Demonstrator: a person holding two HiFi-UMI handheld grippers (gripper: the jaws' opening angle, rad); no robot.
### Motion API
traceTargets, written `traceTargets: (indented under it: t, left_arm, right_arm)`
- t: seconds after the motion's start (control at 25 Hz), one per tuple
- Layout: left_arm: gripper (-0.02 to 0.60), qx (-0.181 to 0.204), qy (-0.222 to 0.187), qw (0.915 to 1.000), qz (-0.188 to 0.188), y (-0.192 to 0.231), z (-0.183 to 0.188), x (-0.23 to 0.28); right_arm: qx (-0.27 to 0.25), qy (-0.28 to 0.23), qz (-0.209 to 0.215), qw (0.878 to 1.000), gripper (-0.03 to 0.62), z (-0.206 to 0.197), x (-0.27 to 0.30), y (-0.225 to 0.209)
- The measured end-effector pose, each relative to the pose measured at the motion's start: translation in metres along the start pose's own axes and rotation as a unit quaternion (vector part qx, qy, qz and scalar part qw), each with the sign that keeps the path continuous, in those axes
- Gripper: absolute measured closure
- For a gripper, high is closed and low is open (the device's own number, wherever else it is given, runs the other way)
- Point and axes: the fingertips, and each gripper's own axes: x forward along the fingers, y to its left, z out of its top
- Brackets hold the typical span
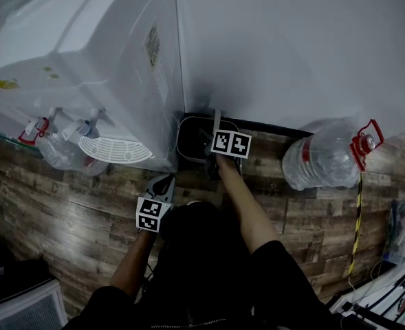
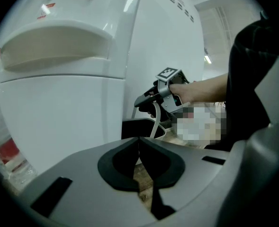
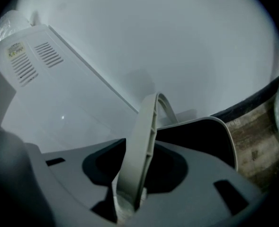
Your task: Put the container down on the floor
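A dark container (image 1: pixel 182 135) with a pale rim stands on the wooden floor, tucked between the white water dispenser and the wall. Its grey bail handle (image 3: pixel 141 150) stands upright. My right gripper (image 3: pixel 134 176) is over the container with that handle between its jaws, and a gap shows on each side of the handle, so it is open. The left gripper view shows the right gripper (image 2: pixel 151 100) above the container (image 2: pixel 138 126). My left gripper (image 1: pixel 164 184) hovers over the floor just in front of the dispenser, its jaws together and empty (image 2: pixel 139 148).
The white water dispenser (image 1: pixel 85 60) fills the left, with a clear bottle (image 1: pixel 61 153) under its taps. A big water bottle (image 1: pixel 322 160) with a red cap lies on the floor at the right. Yellow-black tape (image 1: pixel 357 225) and cables (image 1: pixel 381 294) are at the lower right.
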Motion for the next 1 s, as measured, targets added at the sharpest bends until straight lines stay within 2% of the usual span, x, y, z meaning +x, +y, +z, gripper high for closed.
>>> traceTargets:
  t: [0.32,0.48,0.6,0.76,0.96,1.0]
  left_arm:
    - [0.566,0.009,0.001,1.0,-0.002,-0.003,-0.001,-0.001]
    - [0.566,0.011,0.001,0.9999,-0.001,-0.001,-0.001,-0.002]
    - [0.566,0.012,0.002,0.9999,0.0,-0.001,-0.002,-0.003]
    - [0.566,0.01,0.0,0.9999,0.002,0.0,-0.002,-0.006]
    - [0.566,0.007,0.001,0.9999,0.012,0.006,-0.005,-0.013]
    - [0.566,0.006,0.001,0.9999,0.013,0.007,-0.006,-0.014]
  right_arm:
    - [-0.035,-0.011,0.033,0.999,0.402,-0.003,-0.003,0.016]
    - [-0.04,-0.009,0.059,0.997,0.396,-0.006,-0.002,0.024]
    - [-0.027,-0.011,0.085,0.996,0.396,-0.005,0.002,0.032]
    - [0.022,-0.008,0.125,0.992,0.396,-0.005,0.011,0.04]
    - [0.04,0.009,0.134,0.99,0.399,-0.017,0.021,0.043]
    - [0.04,0.013,0.13,0.991,0.429,-0.02,0.023,0.041]
